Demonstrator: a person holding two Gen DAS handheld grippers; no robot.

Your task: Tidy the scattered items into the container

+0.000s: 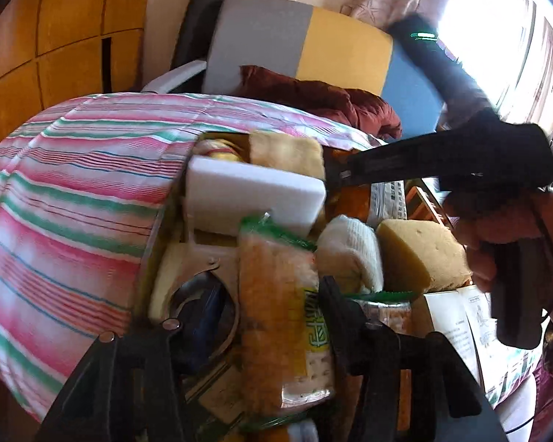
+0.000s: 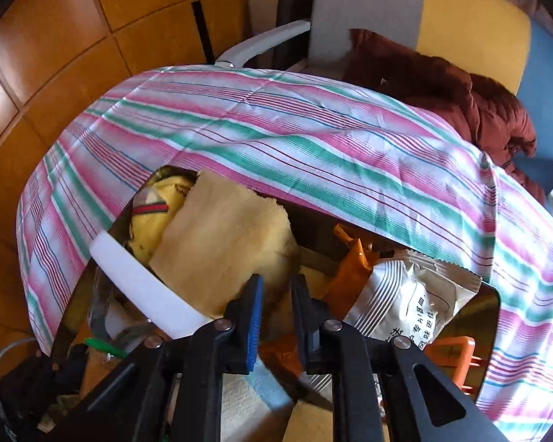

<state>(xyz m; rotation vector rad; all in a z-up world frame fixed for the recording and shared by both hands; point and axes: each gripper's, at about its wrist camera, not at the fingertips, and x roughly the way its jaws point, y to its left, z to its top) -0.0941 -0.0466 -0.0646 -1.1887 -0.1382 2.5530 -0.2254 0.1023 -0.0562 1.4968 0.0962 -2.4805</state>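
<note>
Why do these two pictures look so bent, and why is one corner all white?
Both views are fisheye: straight lines bow and the corners go black. In the left wrist view the window at top right is blown out to white, and the cracker pack in the left gripper is smeared by blur. The right wrist view is evenly lit and sharper; the striped cloth bulges like a dome.

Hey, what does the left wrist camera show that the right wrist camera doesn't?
Only the left wrist view: the green-edged cracker packet between the left gripper fingers, a rolled white cloth, a yellow sponge wedge, and the right gripper seen from outside. Only the right wrist view: a silver striped snack pouch and an orange wrapper. Both: the white foam block, the tan cloth, the striped pink and green cloth.
</note>
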